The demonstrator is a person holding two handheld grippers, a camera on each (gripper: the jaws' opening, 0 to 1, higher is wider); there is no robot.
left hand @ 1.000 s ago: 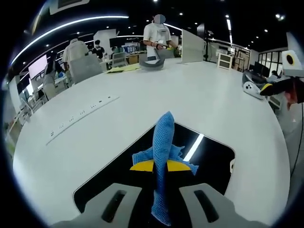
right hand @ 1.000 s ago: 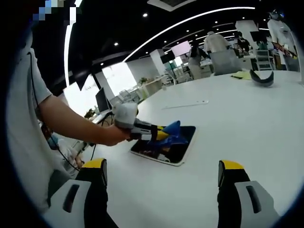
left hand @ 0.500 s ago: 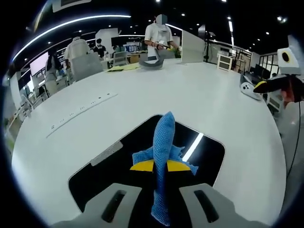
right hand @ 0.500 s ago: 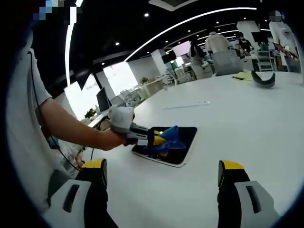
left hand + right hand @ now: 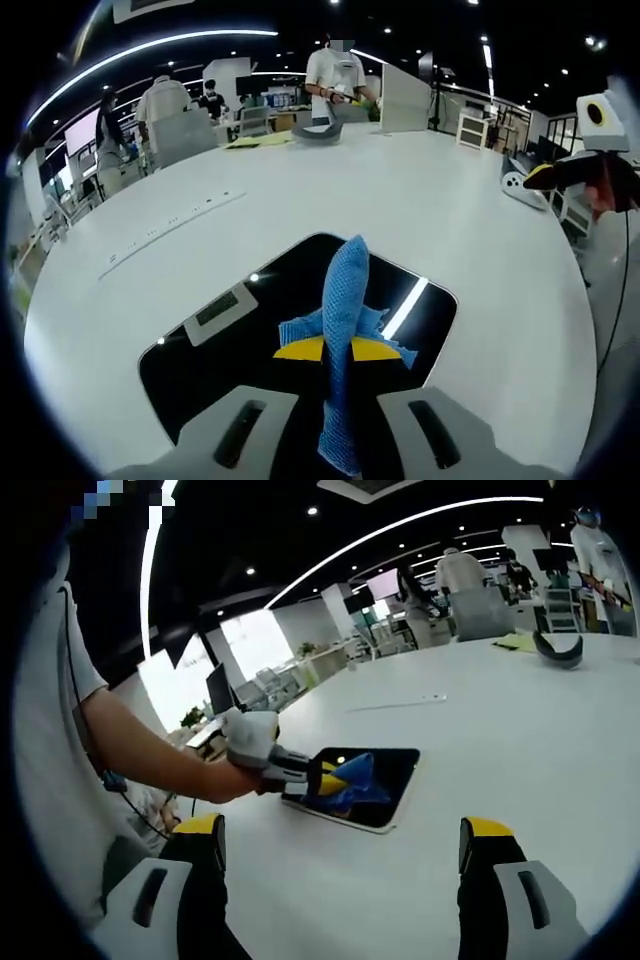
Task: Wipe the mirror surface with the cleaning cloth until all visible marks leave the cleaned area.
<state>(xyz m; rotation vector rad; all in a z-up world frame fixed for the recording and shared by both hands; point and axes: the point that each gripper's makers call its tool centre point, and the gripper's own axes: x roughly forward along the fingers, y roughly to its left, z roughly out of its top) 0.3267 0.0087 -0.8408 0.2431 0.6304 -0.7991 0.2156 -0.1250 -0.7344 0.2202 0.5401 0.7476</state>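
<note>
A dark rectangular mirror [image 5: 225, 350] lies flat on the white table [image 5: 420, 200] and reflects ceiling lights. My left gripper [image 5: 338, 352] is shut on a blue cleaning cloth [image 5: 343, 300], which stands folded between the yellow-tipped jaws over the mirror's near half. From the right gripper view, the left gripper [image 5: 300, 775] is held in a person's hand and presses the cloth [image 5: 352, 778] onto the mirror [image 5: 392, 780]. My right gripper [image 5: 343, 828] stays open and off the table, nothing between its jaws; it also hangs at the far right [image 5: 585, 150].
A long white strip [image 5: 170, 235] lies on the table left of the mirror. A grey curved object [image 5: 320, 135] and yellow sheets [image 5: 258, 143] sit at the far edge, where people stand. A white device [image 5: 520, 185] rests at the right edge.
The left gripper has drawn the cloth back along the mirror toward the person, so more of the mirror shows ahead of it. The right gripper has stayed still and open.
</note>
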